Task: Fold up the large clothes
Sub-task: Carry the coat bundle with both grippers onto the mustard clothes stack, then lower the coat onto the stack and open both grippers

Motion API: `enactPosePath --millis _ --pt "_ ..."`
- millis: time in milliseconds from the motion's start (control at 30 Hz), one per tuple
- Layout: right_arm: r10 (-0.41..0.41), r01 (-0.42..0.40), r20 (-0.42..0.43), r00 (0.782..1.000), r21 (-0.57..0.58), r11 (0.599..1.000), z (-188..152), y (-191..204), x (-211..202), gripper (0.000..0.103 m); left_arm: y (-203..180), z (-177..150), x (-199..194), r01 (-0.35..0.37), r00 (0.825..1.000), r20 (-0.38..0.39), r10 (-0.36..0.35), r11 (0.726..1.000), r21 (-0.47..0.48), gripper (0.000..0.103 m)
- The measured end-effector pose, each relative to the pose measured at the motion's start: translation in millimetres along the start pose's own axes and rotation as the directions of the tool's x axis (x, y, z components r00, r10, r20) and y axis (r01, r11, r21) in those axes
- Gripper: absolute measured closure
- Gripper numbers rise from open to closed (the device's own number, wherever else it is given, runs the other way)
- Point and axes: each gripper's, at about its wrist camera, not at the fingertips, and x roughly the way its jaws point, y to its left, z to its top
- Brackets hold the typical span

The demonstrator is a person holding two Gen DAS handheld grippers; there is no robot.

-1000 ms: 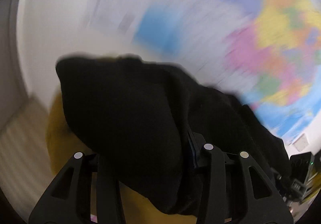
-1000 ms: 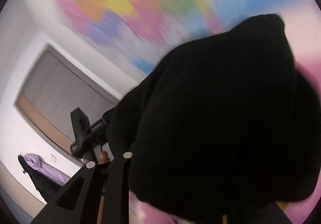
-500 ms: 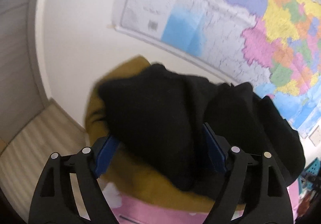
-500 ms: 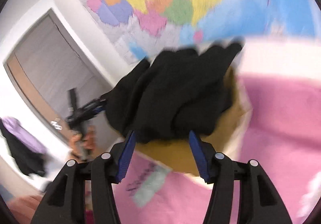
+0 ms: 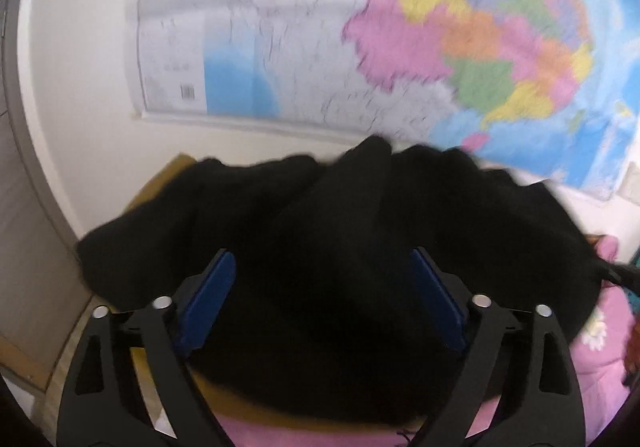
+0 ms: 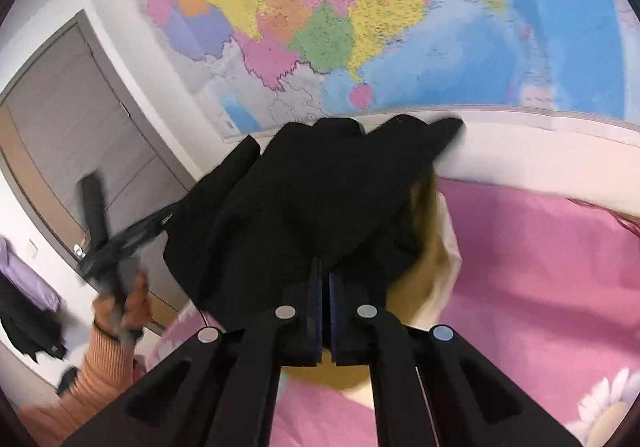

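A black garment (image 5: 332, 247) lies bunched on a mustard-yellow piece (image 5: 256, 413) on the pink bed cover. My left gripper (image 5: 320, 271) is open, its blue pads (image 5: 208, 291) wide apart just in front of the heap. In the right wrist view the same black garment (image 6: 316, 199) lies against the wall. My right gripper (image 6: 325, 279) has its blue pads pressed together at the near edge of the black cloth; whether cloth is pinched between them is not clear. The other gripper (image 6: 116, 243) shows at the left in a hand.
A large coloured map (image 6: 340, 19) hangs on the white wall behind the bed. A grey door (image 6: 72, 119) is at the left. The pink floral bed cover (image 6: 540, 267) spreads to the right. Clothes (image 6: 24, 311) hang at the far left.
Both grippers let go of the raised black garment, and it dropped onto the yellow piece. The left gripper stays open; the right one opened, then shut at the cloth's near edge.
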Motion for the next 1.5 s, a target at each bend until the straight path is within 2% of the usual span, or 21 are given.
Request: enactPosePath --millis 67,133,200,233,333,400,467,533,567,600,633,700,767,833,867,933,1067,1200,1333,1400,1500 --pt "-0.027 0.029 -0.070 0.997 0.022 0.999 -12 -11 6 0.100 7 4 33 -0.039 0.996 -0.081 0.036 0.999 -0.037 0.023" --pt "-0.046 0.045 -0.107 0.993 -0.011 0.999 -14 -8 4 0.097 14 5 44 -0.061 0.993 -0.104 0.054 0.996 -0.068 0.023" --pt "-0.075 0.071 -0.068 0.995 -0.054 0.996 -6 5 -8 0.087 9 11 45 -0.113 0.989 -0.097 0.109 0.993 -0.037 0.023" --pt "-0.083 0.082 -0.012 0.996 -0.084 0.993 1 15 -20 0.085 8 15 42 -0.124 0.988 -0.096 0.119 0.992 -0.040 0.023" --pt "-0.094 0.104 0.078 0.993 -0.147 0.984 13 37 -35 0.079 4 28 21 -0.092 0.996 -0.018 0.091 0.994 -0.059 0.021" --pt "-0.062 0.078 0.077 0.995 -0.225 0.971 21 58 -22 0.076 -1 35 19 -0.077 0.997 -0.008 0.077 0.996 -0.042 0.019" --pt "-0.034 0.038 0.021 0.999 -0.250 0.968 23 69 -1 0.076 -7 43 33 -0.064 0.997 -0.054 0.062 0.998 -0.022 0.019" --pt "-0.048 0.040 -0.023 0.999 -0.272 0.962 22 75 23 0.076 -9 46 53 -0.098 0.990 -0.098 0.098 0.995 -0.003 0.025" --pt "-0.080 0.064 -0.042 0.996 -0.291 0.955 21 76 41 0.076 -8 47 66 -0.148 0.982 -0.120 0.148 0.989 0.009 0.028" --pt "-0.108 0.087 -0.051 0.993 -0.306 0.948 21 78 53 0.077 -6 48 72 -0.162 0.977 -0.136 0.161 0.987 0.007 0.028" --pt "-0.133 0.111 -0.054 0.990 -0.296 0.949 23 74 66 0.077 4 52 85 -0.183 0.970 -0.170 0.177 0.983 -0.025 0.031" --pt "-0.123 0.106 -0.053 0.991 -0.260 0.960 26 66 73 0.077 18 55 91 -0.195 0.966 -0.190 0.178 0.978 -0.073 0.032" --pt "-0.105 0.088 -0.063 0.993 -0.224 0.971 30 59 78 0.077 32 55 97 -0.160 0.964 -0.237 0.121 0.975 -0.152 0.030" --pt "-0.093 0.076 -0.071 0.993 -0.212 0.974 31 56 76 0.076 30 53 91 -0.150 0.970 -0.212 0.118 0.979 -0.139 0.028" --pt "-0.087 0.071 -0.065 0.994 -0.218 0.973 30 59 76 0.075 26 53 85 -0.155 0.973 -0.192 0.131 0.981 -0.115 0.023" --pt "-0.074 0.061 -0.053 0.996 -0.217 0.974 28 63 67 0.068 21 51 64 -0.158 0.981 -0.133 0.145 0.983 -0.098 0.014" --pt "-0.061 0.063 0.013 0.998 -0.228 0.972 26 76 43 0.058 10 42 14 -0.132 0.991 -0.026 0.130 0.987 -0.089 0.012" --pt "-0.096 0.112 0.071 0.993 -0.269 0.957 12 90 30 0.042 -9 19 -30 -0.114 0.992 0.043 0.118 0.991 -0.073 0.006" --pt "-0.100 0.120 0.083 0.992 -0.282 0.952 -5 99 26 0.031 -22 -13 -53 -0.059 0.997 0.040 0.063 0.994 -0.087 0.006" --pt "-0.112 0.135 0.094 0.989 -0.296 0.946 -15 104 22 0.027 -33 -34 -62 -0.081 0.996 0.042 0.084 0.993 -0.085 0.006" --pt "-0.119 0.146 0.110 0.987 -0.292 0.945 -26 107 16 0.017 -41 -54 -70 -0.074 0.996 0.035 0.078 0.993 -0.093 0.006"
